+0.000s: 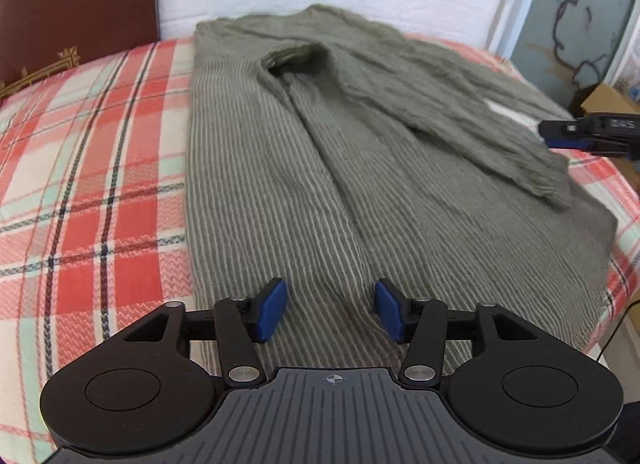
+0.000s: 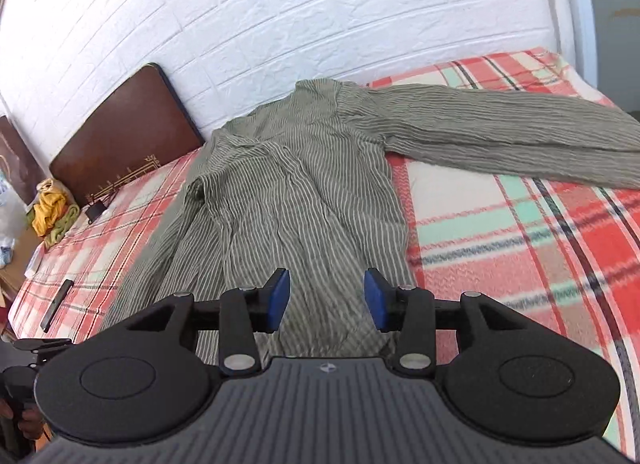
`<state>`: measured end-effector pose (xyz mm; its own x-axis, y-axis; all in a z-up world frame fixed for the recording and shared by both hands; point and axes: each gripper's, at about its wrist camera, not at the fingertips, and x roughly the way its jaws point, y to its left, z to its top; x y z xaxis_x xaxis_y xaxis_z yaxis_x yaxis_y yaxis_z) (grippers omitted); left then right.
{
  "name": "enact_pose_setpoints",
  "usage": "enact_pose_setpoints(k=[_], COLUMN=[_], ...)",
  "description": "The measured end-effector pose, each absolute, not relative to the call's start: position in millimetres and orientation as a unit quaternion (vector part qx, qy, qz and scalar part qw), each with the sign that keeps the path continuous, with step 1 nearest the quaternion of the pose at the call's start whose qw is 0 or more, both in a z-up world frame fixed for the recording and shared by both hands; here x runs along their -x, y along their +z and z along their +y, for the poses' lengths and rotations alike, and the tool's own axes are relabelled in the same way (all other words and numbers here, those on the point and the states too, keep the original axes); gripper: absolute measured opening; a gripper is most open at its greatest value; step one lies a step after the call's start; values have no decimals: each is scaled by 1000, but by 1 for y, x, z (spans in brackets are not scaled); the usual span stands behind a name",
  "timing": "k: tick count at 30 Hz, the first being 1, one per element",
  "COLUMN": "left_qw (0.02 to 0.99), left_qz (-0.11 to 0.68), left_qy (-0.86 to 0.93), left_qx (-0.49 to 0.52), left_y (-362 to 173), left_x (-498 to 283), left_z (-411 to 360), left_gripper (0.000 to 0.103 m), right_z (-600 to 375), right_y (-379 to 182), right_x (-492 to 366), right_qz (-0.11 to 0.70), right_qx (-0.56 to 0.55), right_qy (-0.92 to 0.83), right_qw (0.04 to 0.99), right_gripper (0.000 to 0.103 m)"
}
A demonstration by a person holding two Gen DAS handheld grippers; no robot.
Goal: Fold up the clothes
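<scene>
A grey-green striped long-sleeved shirt point(image 1: 304, 168) lies spread on the plaid bedspread point(image 1: 92, 168), collar toward the wall. In the left wrist view one sleeve point(image 1: 460, 104) is folded across the body. In the right wrist view the other sleeve point(image 2: 500, 136) stretches out flat to the right. My left gripper point(image 1: 331, 310) hovers open over the shirt's lower part, nothing between its blue pads point(image 1: 274, 310). My right gripper point(image 2: 326, 300) is also open above the shirt's hem point(image 2: 320, 328), and its pads grip no cloth. It shows again at the right edge of the left wrist view as the right gripper point(image 1: 548, 132).
A brown headboard point(image 2: 124, 132) and a white brick wall point(image 2: 280, 4) stand behind the bed. A dark flat device point(image 2: 58, 304) lies on the bedspread at the left. Yellow and green cloths point(image 2: 50, 212) sit beside the bed. A cardboard box point(image 1: 608, 100) is at the far right.
</scene>
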<state>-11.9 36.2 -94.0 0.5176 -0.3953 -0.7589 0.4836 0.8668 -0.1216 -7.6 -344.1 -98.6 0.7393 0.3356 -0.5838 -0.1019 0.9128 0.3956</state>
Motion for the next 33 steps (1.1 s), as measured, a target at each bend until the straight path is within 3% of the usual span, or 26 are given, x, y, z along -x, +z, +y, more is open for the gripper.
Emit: enact_pose_setpoints(k=[11,13,15,24,33], left_qw=[869,870,869,890,921], left_qz=[419,418,418,390,348], left_qy=[-254,-255,-256,-235,-174], left_qx=[-65,-64,-67,-7,14], left_y=[-94,-94,-93,-41,-6], left_x=[13,13,13,-12,-99], left_z=[28,28,28,65,58], left_gripper=[77,77,77,77,77], right_z=[-344,-344,-345,-367,-411], right_y=[-115,-114,-111,-71,-38], right_x=[-4,-1,2,-12,-53], right_qz=[383,386,387,335,286], right_qx=[-158,-164,-169,-224,-202], right_qy=[139,146,150,155,83], right_qw=[899,896,894,902,933], right_gripper=[46,35,7,6,6])
